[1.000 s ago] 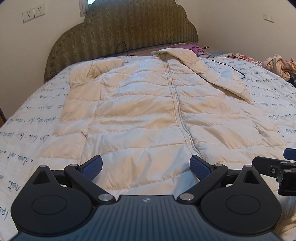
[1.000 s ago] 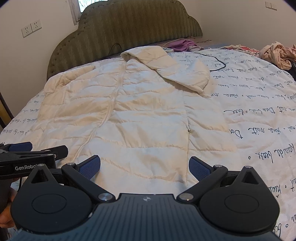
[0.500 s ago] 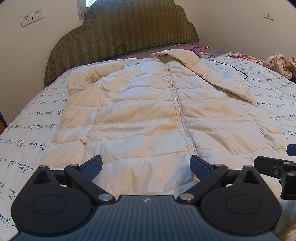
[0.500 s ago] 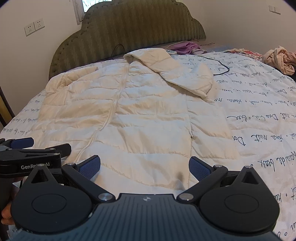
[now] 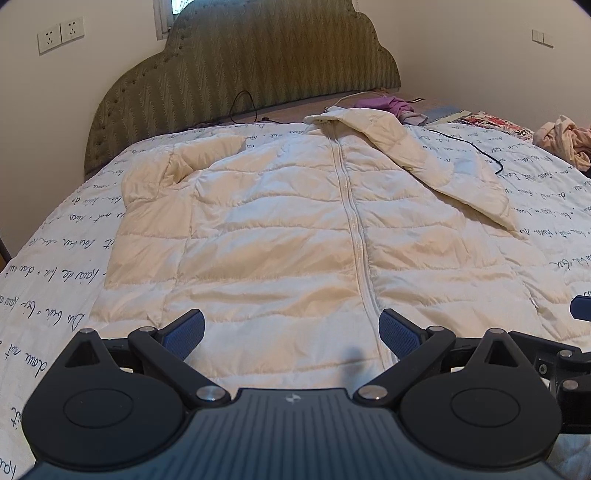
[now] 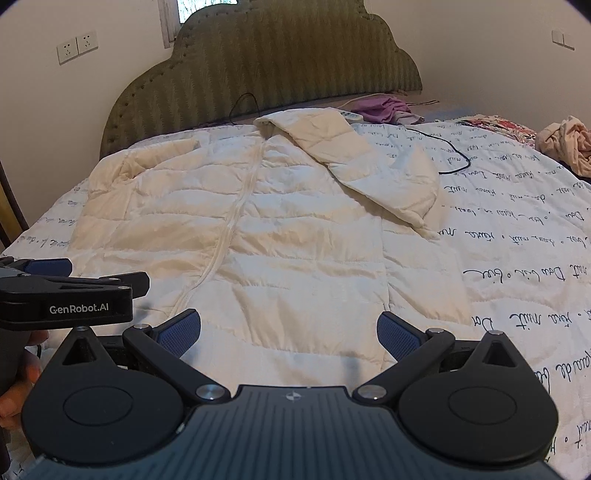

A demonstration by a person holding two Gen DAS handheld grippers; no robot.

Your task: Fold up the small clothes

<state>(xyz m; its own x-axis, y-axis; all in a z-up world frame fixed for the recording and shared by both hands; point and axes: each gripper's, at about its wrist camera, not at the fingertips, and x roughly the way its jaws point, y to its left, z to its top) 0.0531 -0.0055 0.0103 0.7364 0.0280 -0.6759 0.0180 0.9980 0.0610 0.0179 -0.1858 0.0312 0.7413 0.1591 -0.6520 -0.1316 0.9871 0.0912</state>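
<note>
Cream quilted puffer jacket [image 5: 295, 236] lies flat, zipped, on the script-print bedspread [image 5: 55, 280], one sleeve folded across the chest. Left gripper [image 5: 291, 328] spread wide over the hem, holding nothing. Right gripper [image 6: 290, 330] likewise wide apart, empty, above the hem's right side.

You get soft, dim, warm indoor light, brightest at the window [image 6: 201, 7] behind the headboard [image 6: 280, 62]. Shadows on the jacket [image 5: 295, 229] stay faint. Fisheye bends the edges, corners go black, and focus stays fairly sharp.
</note>
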